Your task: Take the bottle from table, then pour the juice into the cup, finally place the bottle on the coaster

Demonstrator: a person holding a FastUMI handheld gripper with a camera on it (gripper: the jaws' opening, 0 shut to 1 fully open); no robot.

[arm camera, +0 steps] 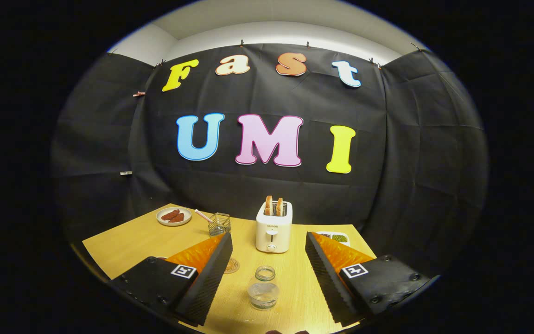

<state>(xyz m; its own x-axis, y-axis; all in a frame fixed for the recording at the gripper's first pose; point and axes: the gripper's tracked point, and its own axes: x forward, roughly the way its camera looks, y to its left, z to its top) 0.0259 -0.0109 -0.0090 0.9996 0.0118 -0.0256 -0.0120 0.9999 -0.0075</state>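
Hovering above the wooden table (132, 241), gripper (267, 278) spread wide, holding nothing.
The glass bottle (265, 273) and clear cup (263, 295) stand between its fingers, the coaster (231, 265) beside the left finger, apparently lined up for grasping.

table (137, 241): wood | on it: toaster (273, 232), plate (174, 216), wire basket (219, 224), coaster (231, 265), cup (263, 295), jar (265, 273)

Fisheye view from above the tongs (267, 264), angled down over the table (132, 241) toward the booth wall.
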